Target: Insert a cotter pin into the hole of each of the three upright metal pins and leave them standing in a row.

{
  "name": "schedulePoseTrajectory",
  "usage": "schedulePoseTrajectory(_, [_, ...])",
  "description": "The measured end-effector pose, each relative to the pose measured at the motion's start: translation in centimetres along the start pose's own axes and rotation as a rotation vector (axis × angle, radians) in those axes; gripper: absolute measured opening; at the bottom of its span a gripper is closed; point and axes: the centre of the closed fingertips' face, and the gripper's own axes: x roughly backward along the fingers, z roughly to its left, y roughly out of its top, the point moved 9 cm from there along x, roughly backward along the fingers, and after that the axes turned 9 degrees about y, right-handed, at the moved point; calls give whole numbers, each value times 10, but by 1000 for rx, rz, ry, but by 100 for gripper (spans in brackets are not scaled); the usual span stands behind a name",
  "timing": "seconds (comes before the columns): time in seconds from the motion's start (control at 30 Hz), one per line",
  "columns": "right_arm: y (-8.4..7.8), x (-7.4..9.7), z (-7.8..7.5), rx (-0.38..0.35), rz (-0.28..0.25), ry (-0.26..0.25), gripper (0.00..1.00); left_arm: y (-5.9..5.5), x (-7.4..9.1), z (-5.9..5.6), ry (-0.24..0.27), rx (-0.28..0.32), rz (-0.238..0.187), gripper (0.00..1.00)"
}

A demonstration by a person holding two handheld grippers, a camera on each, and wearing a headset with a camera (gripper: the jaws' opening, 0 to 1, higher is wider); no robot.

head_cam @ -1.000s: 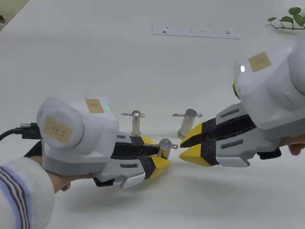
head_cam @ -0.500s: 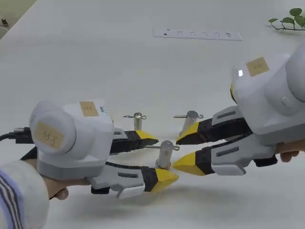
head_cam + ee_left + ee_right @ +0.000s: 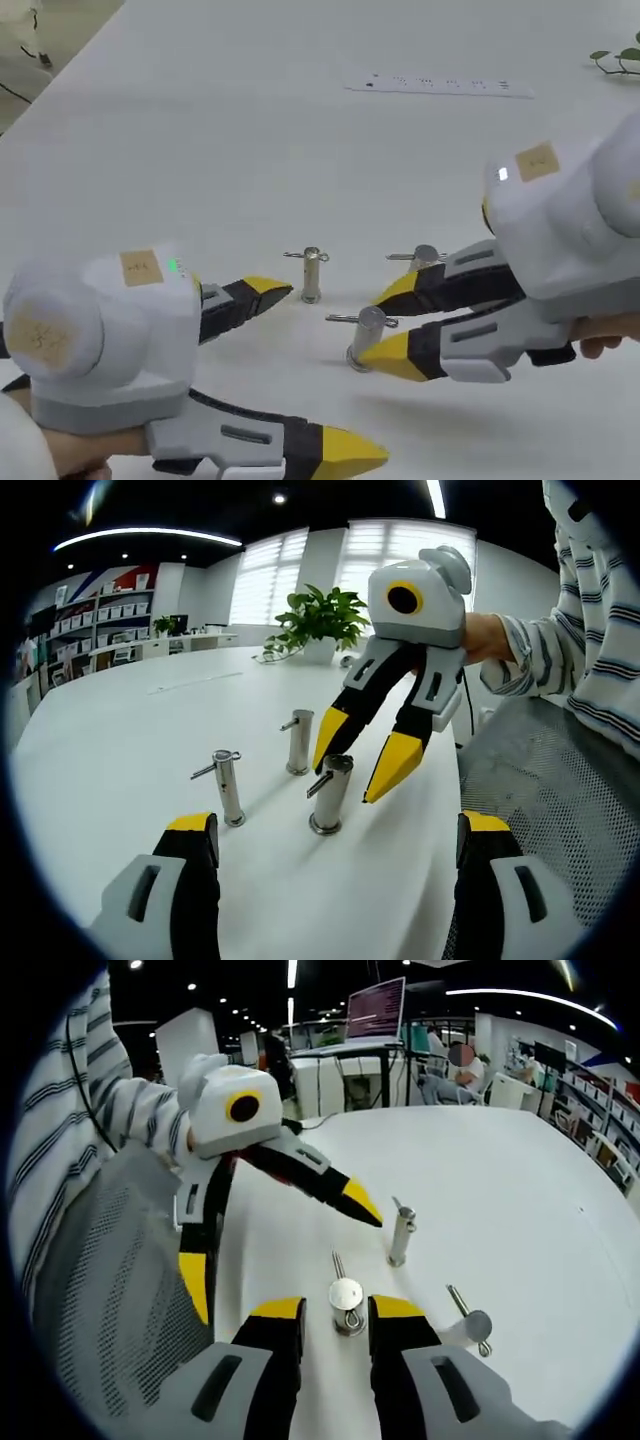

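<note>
Three short metal pins stand on the white table, each with a cotter pin through its top. The left pin [image 3: 311, 276] and the back pin [image 3: 423, 258] stand free. The front pin [image 3: 365, 337] [image 3: 347, 1306] [image 3: 330, 792] sits between the yellow tips of my right gripper [image 3: 370, 328] [image 3: 337, 1308], whose jaws are open with a small gap on each side of it. My left gripper [image 3: 338, 372] [image 3: 337, 820] is wide open and holds nothing. It sits at the lower left, drawn back from the pins.
A white power strip [image 3: 435, 84] lies at the far side of the table, and a green plant [image 3: 622, 60] stands at the far right corner. The table edge runs along the upper left. A striped sleeve [image 3: 590, 640] holds the right gripper.
My left gripper has opened off the front pin and drawn back toward the person. The right gripper has stayed at the front pin, its jaws now on either side of it.
</note>
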Motion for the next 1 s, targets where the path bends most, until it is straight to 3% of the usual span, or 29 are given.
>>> schedulePoseTrajectory(0.23, [-1,-4,-1,-7,-10,5,26,-1,12,11,56,30,3,99])
schedulePoseTrajectory(0.43, [-5,-8,-4,0,12,8,23,0,20,17,83,11,-2,99])
schedulePoseTrajectory(0.7, [-7,-10,-8,-12,-14,8,19,0,27,27,134,16,-4,99])
schedulePoseTrajectory(0.8, [-8,-9,-9,4,-11,8,16,0,31,33,153,24,-1,99])
schedulePoseTrajectory(1.0, [-11,-6,-7,76,-14,7,15,2,36,37,143,28,0,99])
